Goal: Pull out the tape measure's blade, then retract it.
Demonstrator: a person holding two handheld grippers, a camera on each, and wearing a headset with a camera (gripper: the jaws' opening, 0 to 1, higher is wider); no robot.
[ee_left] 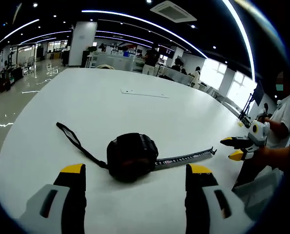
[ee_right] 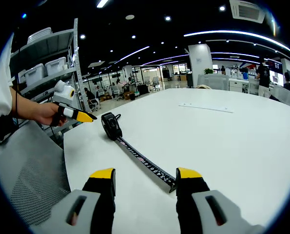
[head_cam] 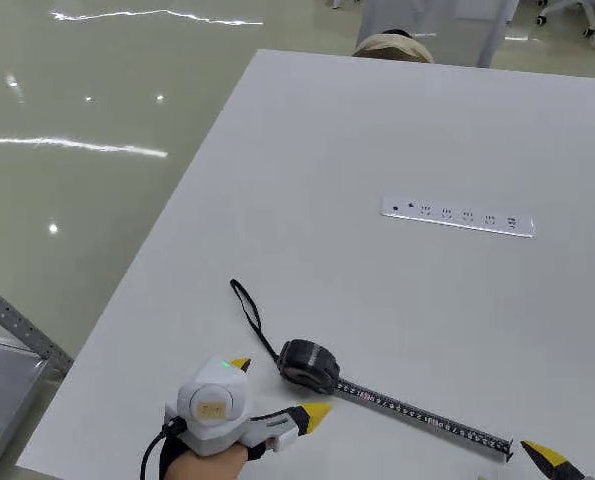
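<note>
A black tape measure [head_cam: 308, 365] lies near the table's front edge, and its wrist strap [head_cam: 248, 308] trails off to the far left. Its blade [head_cam: 425, 417] is drawn out to the right, flat on the table. My left gripper [head_cam: 278, 388] stands open just in front of the case [ee_left: 132, 156], with a jaw on each side and neither touching it. My right gripper [ee_right: 145, 174] is open at the blade's end hook [ee_right: 170, 183], which lies close to the right jaw. One yellow fingertip [head_cam: 545, 457] of it shows at the bottom right.
A white power strip [head_cam: 457, 216] lies further back on the white table [head_cam: 377, 130]. The table's left edge drops to a glossy floor, and a metal shelf frame [head_cam: 17, 330] stands at the lower left. People and desks are in the distance.
</note>
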